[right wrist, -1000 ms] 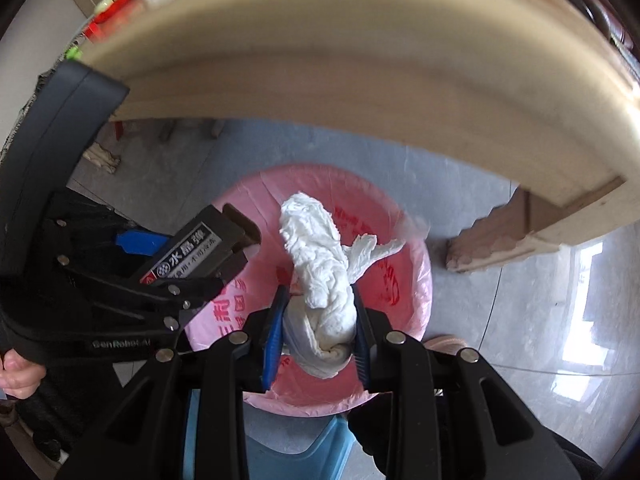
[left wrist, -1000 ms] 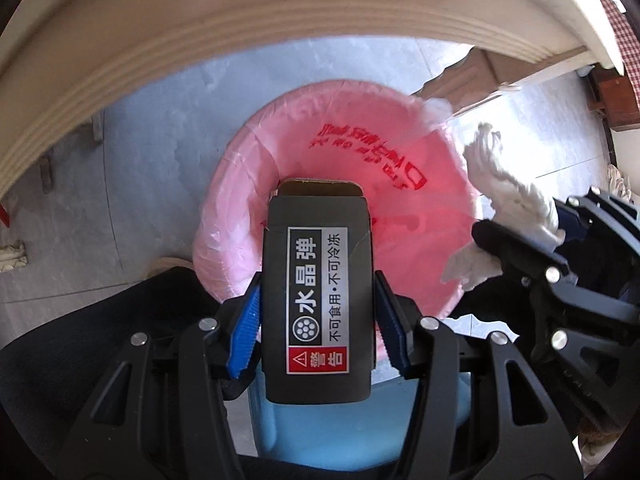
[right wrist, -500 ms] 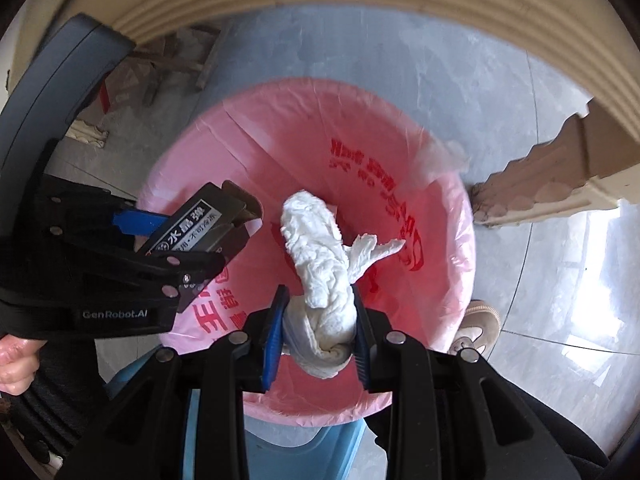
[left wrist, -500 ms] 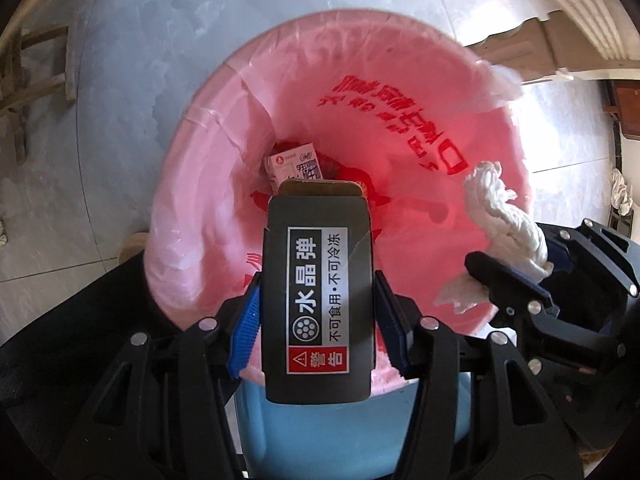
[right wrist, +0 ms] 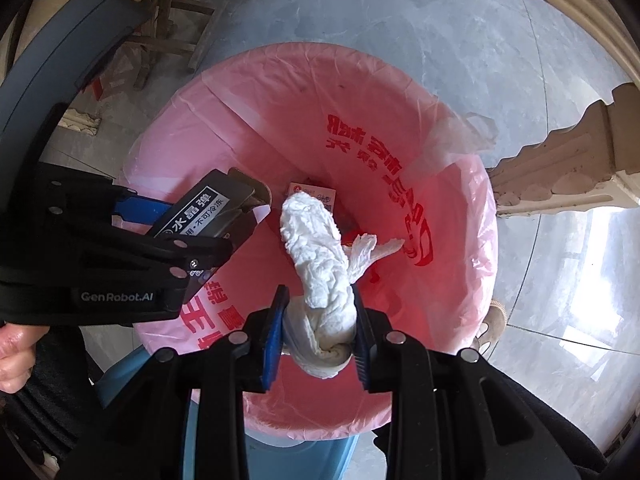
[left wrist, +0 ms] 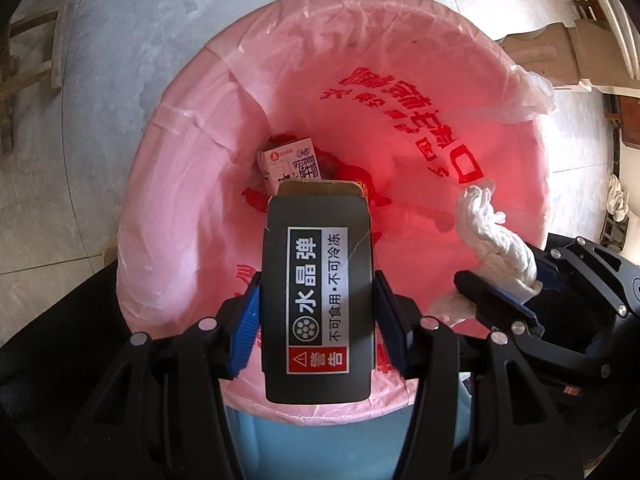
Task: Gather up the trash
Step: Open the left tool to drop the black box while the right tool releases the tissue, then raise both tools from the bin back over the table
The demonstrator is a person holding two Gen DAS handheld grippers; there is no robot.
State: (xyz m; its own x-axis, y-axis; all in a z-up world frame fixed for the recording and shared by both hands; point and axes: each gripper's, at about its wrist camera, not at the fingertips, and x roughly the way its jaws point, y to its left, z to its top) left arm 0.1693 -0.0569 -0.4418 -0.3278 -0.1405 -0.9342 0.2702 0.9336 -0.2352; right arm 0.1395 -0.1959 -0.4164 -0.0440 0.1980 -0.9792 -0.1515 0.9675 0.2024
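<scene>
both wrist fisheyes look steeply down, close above the blue bin lined with a pink plastic bag [left wrist: 192,208] [right wrist: 460,208]; each sees the other's black gripper at its edge; both share the bag's mouth and grey marble floor [left wrist: 100,80] [right wrist: 400,12].

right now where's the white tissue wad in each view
Left wrist view: the tissue wad is at right of centre, pinched in the right gripper over the bin.
Right wrist view: it is at centre, running up from the gripper.
Shared landmark: the pink bin liner, red print inside.
</scene>
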